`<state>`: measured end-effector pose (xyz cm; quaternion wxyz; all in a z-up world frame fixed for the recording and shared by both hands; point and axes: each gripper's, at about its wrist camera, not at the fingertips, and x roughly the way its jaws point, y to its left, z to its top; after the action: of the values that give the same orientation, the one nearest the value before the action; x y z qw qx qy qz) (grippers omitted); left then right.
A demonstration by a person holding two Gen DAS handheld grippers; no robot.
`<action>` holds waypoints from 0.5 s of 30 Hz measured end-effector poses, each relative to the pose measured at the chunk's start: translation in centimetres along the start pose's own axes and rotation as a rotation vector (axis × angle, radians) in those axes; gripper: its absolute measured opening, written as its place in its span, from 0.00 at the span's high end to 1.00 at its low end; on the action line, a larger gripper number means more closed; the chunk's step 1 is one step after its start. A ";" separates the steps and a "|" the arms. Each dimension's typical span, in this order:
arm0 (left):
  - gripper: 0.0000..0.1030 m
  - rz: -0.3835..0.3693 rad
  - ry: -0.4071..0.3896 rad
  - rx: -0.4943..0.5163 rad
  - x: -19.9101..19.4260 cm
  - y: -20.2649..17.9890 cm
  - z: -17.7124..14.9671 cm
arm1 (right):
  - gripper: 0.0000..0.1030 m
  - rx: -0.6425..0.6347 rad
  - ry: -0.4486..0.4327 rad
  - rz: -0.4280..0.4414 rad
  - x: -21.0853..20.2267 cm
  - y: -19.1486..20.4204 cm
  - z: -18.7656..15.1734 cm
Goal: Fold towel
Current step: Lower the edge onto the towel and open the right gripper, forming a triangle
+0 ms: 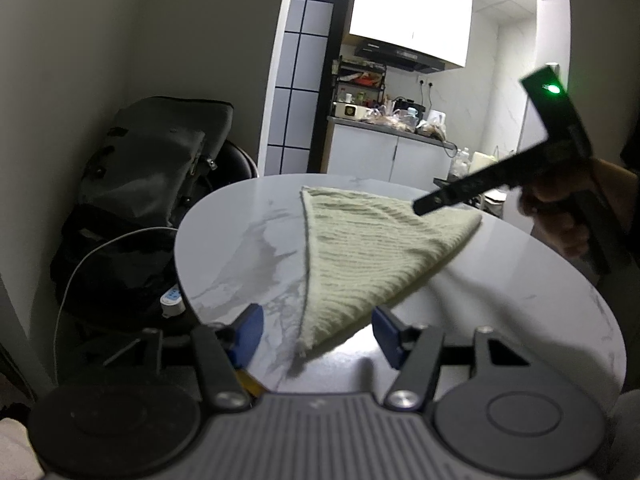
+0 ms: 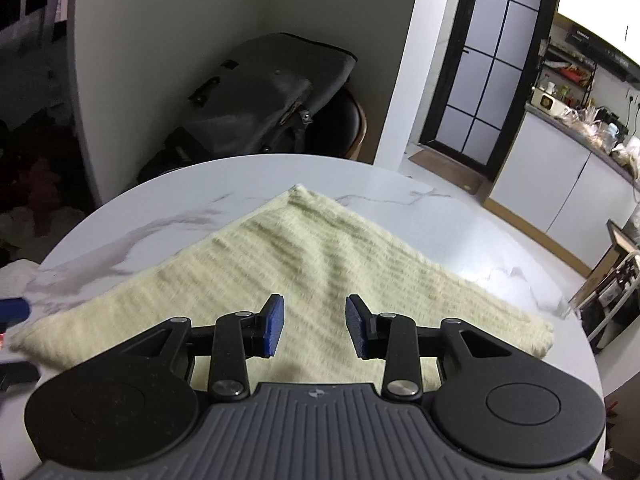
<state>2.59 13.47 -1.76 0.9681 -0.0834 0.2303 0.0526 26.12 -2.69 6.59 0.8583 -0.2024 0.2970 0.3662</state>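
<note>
Round marble table [image 2: 400, 196], dark bag [image 2: 272, 92] behind, perhaps on a chair; cluttered kitchen counter [image 1: 384, 126].
</note>
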 end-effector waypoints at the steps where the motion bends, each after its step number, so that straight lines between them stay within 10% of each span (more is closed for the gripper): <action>1: 0.39 0.002 0.002 0.002 0.0 0.0 0.0 | 0.62 0.000 -0.001 0.003 -0.4 0.0 -0.3; 15: 0.50 0.059 0.038 0.073 0.2 -1.5 0.1 | 0.41 0.062 -0.063 0.000 -5.7 -1.8 -4.8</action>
<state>3.00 12.04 -1.51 0.9640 -0.0420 0.2529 0.0712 22.63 -9.45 7.02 0.8732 -0.1642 0.2807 0.3630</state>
